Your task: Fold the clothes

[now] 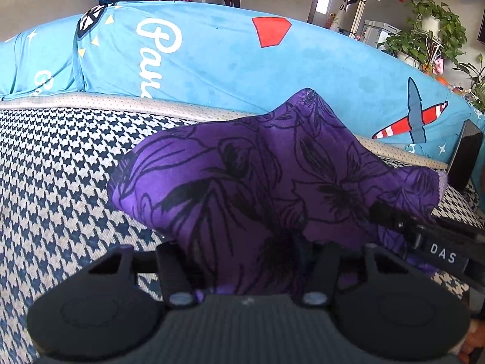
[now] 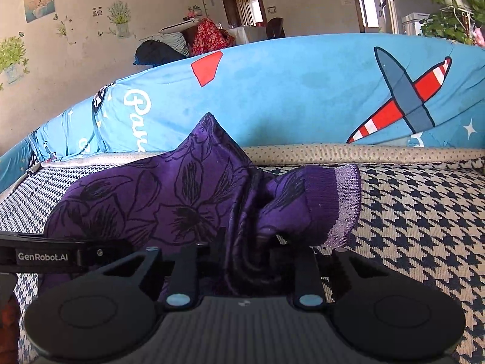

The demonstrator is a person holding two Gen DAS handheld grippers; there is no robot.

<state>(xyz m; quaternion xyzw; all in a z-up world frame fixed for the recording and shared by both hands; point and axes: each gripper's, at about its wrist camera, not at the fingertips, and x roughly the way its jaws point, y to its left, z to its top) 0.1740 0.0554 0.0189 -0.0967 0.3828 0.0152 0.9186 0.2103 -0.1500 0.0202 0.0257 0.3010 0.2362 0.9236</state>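
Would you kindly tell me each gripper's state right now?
Left gripper: shut on the purple garment.
Right gripper: shut on the same garment.

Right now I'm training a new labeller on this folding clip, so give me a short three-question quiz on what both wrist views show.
1. True or false: the purple floral garment lies flat and fully spread on the houndstooth cover.
2. Which gripper holds fabric between its fingers? A) only the left gripper B) only the right gripper C) both
3. Fill in: the pale lilac band edges the garment's ribbed ____.

Key: 1 false, it is bunched and lifted into a peak; 2 C; 3 cuff.
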